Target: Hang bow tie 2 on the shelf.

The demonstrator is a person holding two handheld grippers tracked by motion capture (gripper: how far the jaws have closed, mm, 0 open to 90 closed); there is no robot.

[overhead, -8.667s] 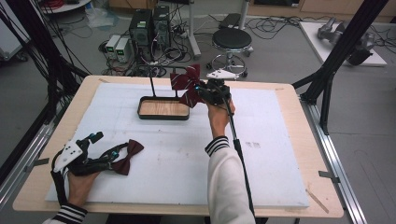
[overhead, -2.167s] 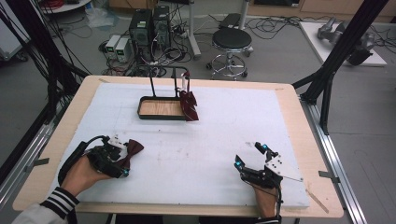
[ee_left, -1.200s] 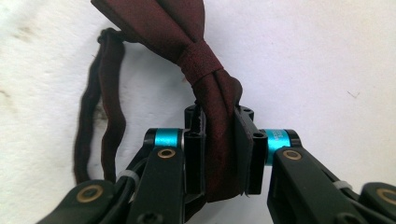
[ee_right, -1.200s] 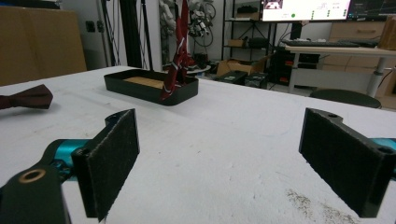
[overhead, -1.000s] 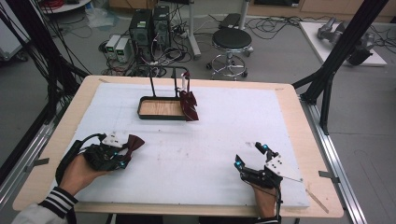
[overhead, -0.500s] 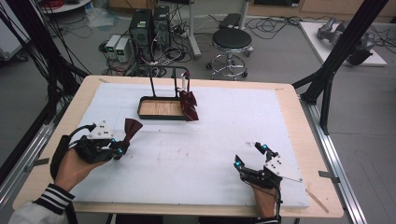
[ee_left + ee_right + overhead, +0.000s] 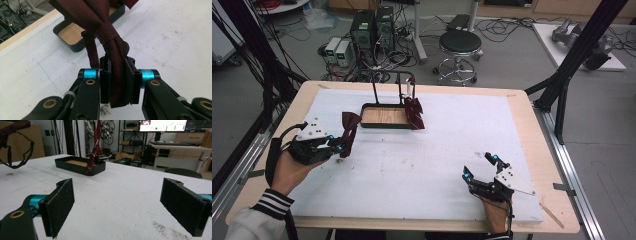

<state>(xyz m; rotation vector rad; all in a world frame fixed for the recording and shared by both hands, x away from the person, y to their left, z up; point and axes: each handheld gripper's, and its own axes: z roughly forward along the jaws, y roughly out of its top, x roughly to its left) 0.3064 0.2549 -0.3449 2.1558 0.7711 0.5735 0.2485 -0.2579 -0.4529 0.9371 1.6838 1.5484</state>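
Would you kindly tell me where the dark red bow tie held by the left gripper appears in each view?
High view: bow tie, left of centre.
Left gripper view: centre, clamped between the jaws.
Right gripper view: top left corner.
Shared landmark: black tray.

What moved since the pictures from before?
The left claw, shut on a dark red bow tie, lifted it off the white mat and toward the black tray. The right claw hung the other bow tie on the tray's stand, then came back near the front edge, open.
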